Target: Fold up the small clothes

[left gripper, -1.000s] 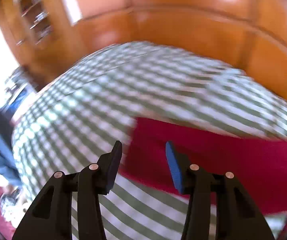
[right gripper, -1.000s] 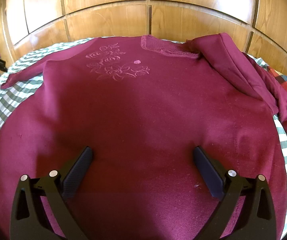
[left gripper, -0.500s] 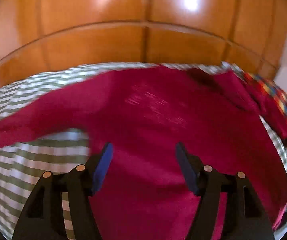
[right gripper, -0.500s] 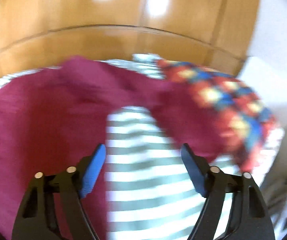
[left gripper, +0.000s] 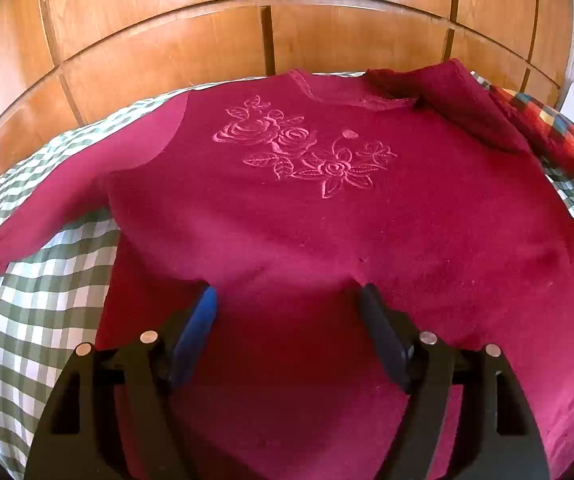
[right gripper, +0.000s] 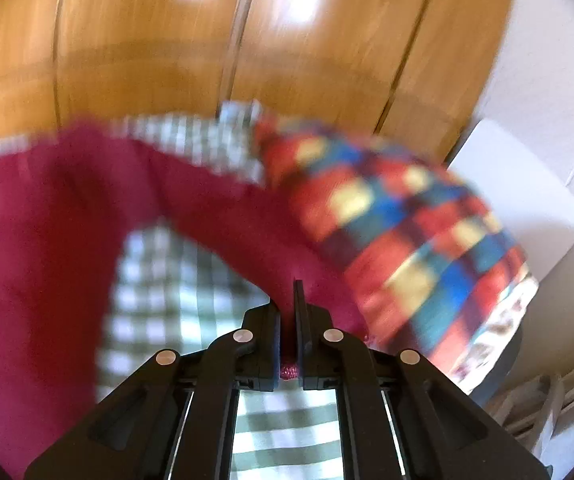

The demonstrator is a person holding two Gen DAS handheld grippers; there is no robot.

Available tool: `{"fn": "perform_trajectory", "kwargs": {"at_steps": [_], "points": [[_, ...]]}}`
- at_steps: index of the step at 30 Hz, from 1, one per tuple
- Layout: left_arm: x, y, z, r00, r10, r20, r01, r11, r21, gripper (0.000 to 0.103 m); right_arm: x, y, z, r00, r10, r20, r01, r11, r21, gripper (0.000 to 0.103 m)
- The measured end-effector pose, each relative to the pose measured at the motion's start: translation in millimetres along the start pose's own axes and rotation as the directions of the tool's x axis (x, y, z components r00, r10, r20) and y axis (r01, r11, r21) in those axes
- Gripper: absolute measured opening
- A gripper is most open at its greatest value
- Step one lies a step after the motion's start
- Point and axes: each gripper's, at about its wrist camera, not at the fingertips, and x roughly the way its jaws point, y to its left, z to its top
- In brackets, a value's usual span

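One maroon sweater (left gripper: pixel 327 240), rose-embroidered, spread flat

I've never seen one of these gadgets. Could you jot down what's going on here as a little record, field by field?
garment: maroon sweater, spread front up
decoration: embroidered roses on the chest
surface: green checked cloth
left gripper: open, above the sweater's lower part, holding nothing
right gripper: shut on the sweater's right sleeve
nearby: multicoloured checked fabric beside that sleeve
behind: wooden panels
folding: no fold visible yet
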Motion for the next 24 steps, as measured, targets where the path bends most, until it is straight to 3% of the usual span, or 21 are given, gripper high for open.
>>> {"fn": "perform_trajectory", "kwargs": {"at_steps": [5, 8, 10, 13, 16, 18, 19, 21, 23, 24], "points": [[10, 1, 2, 1.0, -0.011, -0.002, 0.011, 1.0, -0.012, 0.077, -51, -58, 53, 0.987, 0.002, 0.163, -0.033, 0.982, 0.185, 0.004], [11, -1, 2, 1.0, -0.01, -0.002, 0.01, 1.0, -0.012, 0.079, -45, -91, 80, 0.982, -0.076, 0.171, 0.027, 0.962, 0.272, 0.004], [11, 0, 1, 1.0, -0.011, -0.002, 0.011, 1.0, -0.012, 0.079, -15, -113, 100, 0.984, -0.14, 0.107, 0.099, 0.943, 0.316, 0.004], [12, -1, 1, 1.0, -0.01, -0.001, 0.01, 1.0, -0.012, 0.08, 33, -137, 113, 0.971, -0.238, -0.02, 0.232, 0.917, 0.325, 0.004], [13, -1, 1, 1.0, -0.004, 0.001, 0.004, 1.0, -0.009, 0.081, 103, -154, 113, 0.916, -0.352, -0.191, 0.394, 0.881, 0.262, 0.004], [14, -2, 1, 1.0, 0.0, 0.002, 0.0, 1.0, -0.007, 0.081, 131, -159, 105, 0.884, -0.392, -0.255, 0.448, 0.867, 0.22, 0.004], [14, -2, 0, 1.0, 0.001, 0.002, -0.001, 1.0, -0.006, 0.082, 159, -160, 91, 0.861, -0.387, -0.33, 0.467, 0.859, 0.211, 0.004], [14, -2, 1, 1.0, 0.001, 0.001, -0.001, 1.0, -0.005, 0.082, 166, -160, 80, 0.867, -0.349, -0.355, 0.444, 0.865, 0.233, 0.004], [14, -2, 1, 1.0, -0.002, 0.001, 0.002, 1.0, -0.006, 0.083, 152, -165, 75, 0.897, -0.305, -0.32, 0.401, 0.866, 0.298, 0.011], [15, -2, 1, 1.0, -0.005, 0.001, 0.005, 1.0, -0.006, 0.084, 143, -169, 74, 0.924, -0.247, -0.291, 0.345, 0.867, 0.359, 0.034]]}}
